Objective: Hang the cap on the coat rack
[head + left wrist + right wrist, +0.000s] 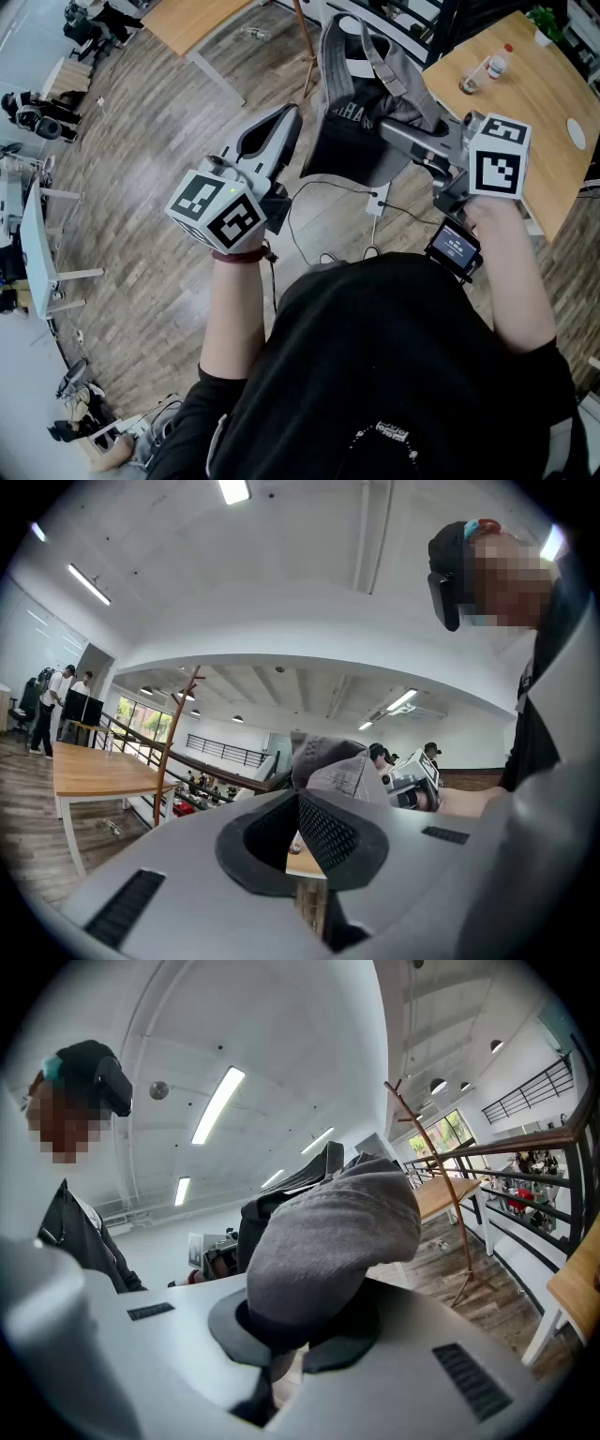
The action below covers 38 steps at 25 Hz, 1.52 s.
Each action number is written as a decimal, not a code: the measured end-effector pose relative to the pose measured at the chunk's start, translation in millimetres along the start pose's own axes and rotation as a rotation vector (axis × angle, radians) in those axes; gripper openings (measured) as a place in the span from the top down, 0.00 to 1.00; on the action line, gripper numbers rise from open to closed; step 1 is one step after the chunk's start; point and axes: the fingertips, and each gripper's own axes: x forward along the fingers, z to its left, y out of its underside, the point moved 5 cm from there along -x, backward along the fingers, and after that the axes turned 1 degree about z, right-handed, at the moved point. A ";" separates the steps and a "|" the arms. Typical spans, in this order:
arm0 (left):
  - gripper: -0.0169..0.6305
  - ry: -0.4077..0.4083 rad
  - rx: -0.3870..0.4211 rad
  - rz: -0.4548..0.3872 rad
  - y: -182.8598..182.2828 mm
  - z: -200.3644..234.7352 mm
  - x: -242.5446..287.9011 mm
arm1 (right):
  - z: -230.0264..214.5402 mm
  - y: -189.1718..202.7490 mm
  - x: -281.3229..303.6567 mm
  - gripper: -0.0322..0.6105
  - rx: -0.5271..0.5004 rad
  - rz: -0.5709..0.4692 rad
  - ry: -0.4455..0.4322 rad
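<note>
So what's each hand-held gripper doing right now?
Left hand-held gripper: closed, empty.
Right hand-held gripper: closed on the cap.

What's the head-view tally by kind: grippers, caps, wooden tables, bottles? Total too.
Grippers: 2 (left gripper, right gripper)
Caps: 1 (cap, clamped in the right gripper)
Wooden tables: 2 (far table, near table)
Bottles: 1 (bottle, on the near table)
Total: 6
</note>
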 end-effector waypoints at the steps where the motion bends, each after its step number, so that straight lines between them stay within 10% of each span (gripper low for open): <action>1: 0.97 -0.007 -0.002 -0.004 -0.3 1.6 2.0 | -1.8 -0.7 0.0 0.91 -0.001 0.000 -0.004; 38: 0.97 -0.015 -0.021 -0.038 2.2 8.5 9.9 | -15.2 1.8 1.4 0.91 0.051 0.001 -0.051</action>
